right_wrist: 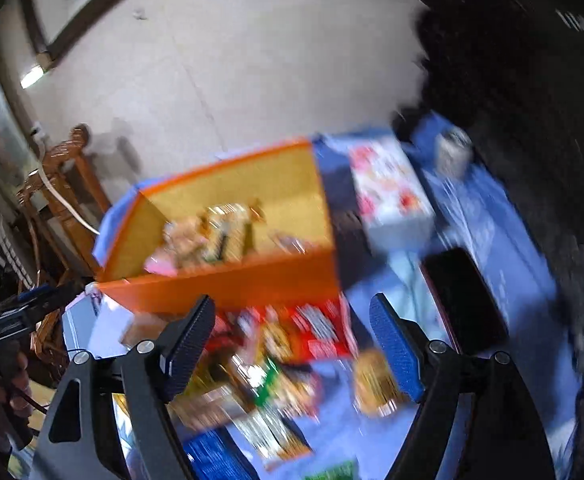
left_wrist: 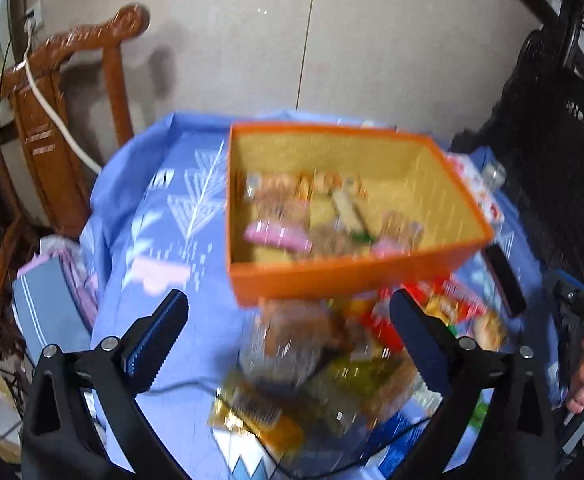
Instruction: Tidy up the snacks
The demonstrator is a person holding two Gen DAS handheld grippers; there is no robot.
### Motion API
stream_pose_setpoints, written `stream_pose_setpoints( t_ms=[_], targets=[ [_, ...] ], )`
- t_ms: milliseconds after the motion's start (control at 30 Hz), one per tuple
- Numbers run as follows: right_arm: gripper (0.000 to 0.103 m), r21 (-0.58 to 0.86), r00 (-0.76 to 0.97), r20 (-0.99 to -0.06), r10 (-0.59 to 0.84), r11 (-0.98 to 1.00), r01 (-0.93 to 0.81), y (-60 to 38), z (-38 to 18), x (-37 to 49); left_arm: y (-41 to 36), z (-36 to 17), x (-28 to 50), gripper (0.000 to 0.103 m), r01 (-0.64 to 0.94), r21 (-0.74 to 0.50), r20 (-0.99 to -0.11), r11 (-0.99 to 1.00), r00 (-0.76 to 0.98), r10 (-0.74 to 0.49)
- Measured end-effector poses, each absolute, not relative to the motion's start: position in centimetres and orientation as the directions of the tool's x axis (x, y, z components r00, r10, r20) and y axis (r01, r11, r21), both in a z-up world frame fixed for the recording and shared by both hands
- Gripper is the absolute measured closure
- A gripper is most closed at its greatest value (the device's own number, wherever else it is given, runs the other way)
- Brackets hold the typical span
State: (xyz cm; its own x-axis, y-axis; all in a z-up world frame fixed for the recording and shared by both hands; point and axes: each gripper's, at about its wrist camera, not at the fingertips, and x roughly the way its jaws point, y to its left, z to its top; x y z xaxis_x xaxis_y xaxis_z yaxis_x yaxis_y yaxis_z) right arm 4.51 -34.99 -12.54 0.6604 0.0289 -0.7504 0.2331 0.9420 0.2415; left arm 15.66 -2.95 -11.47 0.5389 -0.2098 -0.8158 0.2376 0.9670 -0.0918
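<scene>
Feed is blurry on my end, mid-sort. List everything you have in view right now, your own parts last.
Orange cardboard box: one, yellow inside, open, on the table's far half, some snack packets inside.
Loose snack packets: a pile, count unclear, red, yellow, green and brown, in front of the box.
Pink packet: one, alone, left of the box.
White printed carton: one, right of the box.
Black flat slab: one, near the table's right edge.
Blue patterned tablecloth: one, covers the table.
Brown carved wooden chair: one, far left, by the wall.
Left tool: open, nothing between its fingers, above the pile.
Right tool: open, empty, above the pile.
</scene>
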Motion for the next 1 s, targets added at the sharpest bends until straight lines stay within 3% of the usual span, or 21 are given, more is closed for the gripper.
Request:
stream_pose_setpoints(
  t_ms=[233, 633, 667, 733, 1000],
  targets=[
    [0.023, 0.233, 0.555, -0.831, 0.048, 0.934, 0.270, -35.6, -18.1, 1.5, -2.1, -14.5, 12.2, 0.004, 0.246, -0.088, -0.844, 0.965, 0.496, -0.203],
    [0.023, 0.181, 0.455, -0.886, 0.092, 0.971, 0.156, -30.2, -24.8, 6.4, -2.9, -15.9, 10.6, 0.004, 0.280, -0.050, -0.863, 0.959, 0.471, -0.183],
    [0.025, 0.198, 0.442, -0.891, 0.106, 0.966, 0.167, -30.2, -25.4, 6.8, -2.7, -16.0, 10.6, 0.004, 0.271, -0.053, -0.865, 0.961, 0.468, -0.180],
    [0.040, 0.225, 0.426, -0.895, 0.132, 0.958, 0.175, -30.0, -26.2, 7.4, -2.3, -16.2, 10.8, 0.004, 0.255, -0.059, -0.869, 0.965, 0.463, -0.176],
    [0.057, 0.203, 0.429, -0.896, 0.120, 0.967, 0.153, -29.6, -26.0, 6.7, -1.4, -17.5, 11.3, 0.004, 0.239, -0.048, -0.881, 0.970, 0.448, -0.154]
  ],
)
